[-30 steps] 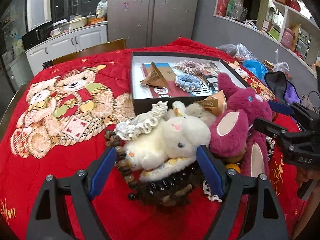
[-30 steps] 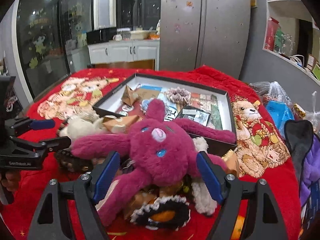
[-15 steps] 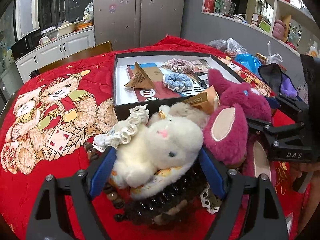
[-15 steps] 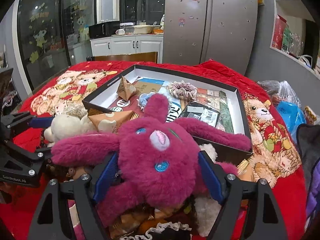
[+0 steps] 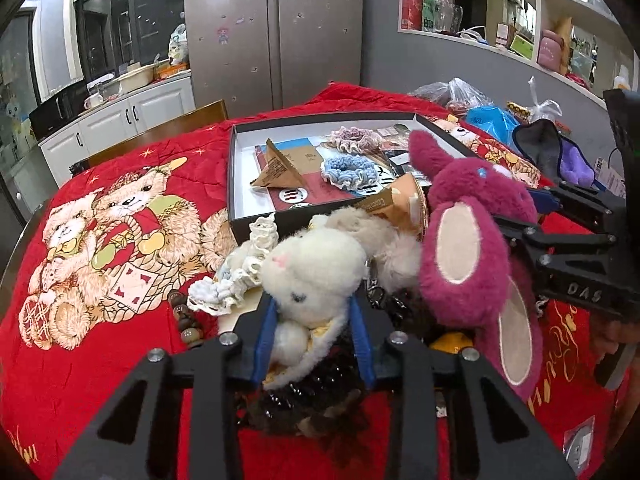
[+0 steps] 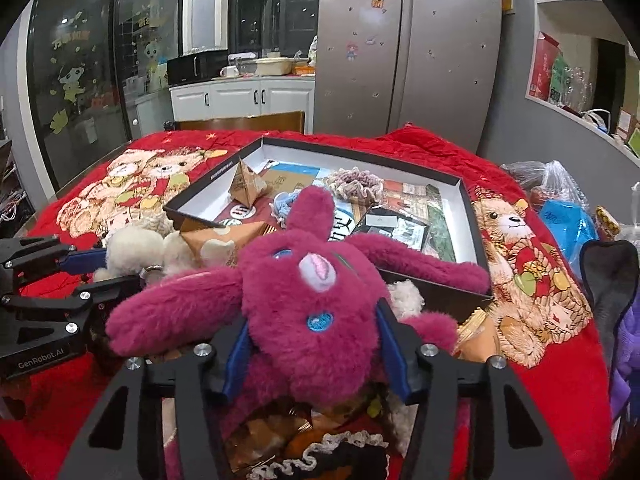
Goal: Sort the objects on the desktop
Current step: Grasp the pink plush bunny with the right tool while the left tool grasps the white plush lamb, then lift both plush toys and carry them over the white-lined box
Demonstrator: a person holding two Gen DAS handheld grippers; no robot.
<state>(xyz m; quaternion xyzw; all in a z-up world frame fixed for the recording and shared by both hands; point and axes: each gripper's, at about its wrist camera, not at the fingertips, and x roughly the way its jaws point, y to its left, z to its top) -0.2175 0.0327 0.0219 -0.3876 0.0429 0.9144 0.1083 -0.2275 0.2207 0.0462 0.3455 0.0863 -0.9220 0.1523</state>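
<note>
My left gripper (image 5: 314,332) is shut on a white plush rabbit (image 5: 316,276) in the pile of objects on the red cloth. My right gripper (image 6: 314,344) is shut on a magenta plush rabbit (image 6: 304,300), which also shows in the left wrist view (image 5: 472,248) beside the white one. Behind both stands an open black box (image 5: 234,184) with a white inside, holding a brown paper triangle (image 5: 280,168), a blue scrunchie (image 5: 346,170), a pink scrunchie (image 6: 352,184) and cards. The left gripper also shows at the left of the right wrist view (image 6: 48,280).
Under the plush toys lie a black hair claw (image 5: 312,392), wooden beads (image 5: 186,320), a white lace scrunchie (image 5: 240,276) and a brown paper packet (image 6: 216,240). Plastic bags (image 6: 560,200) and a dark purple cloth (image 6: 612,280) crowd the right side. A chair back (image 6: 240,124) stands behind the table.
Both grippers moved forward onto the plush toys and closed: the left on the white rabbit, the right on the magenta rabbit. Both were open a second ago.
</note>
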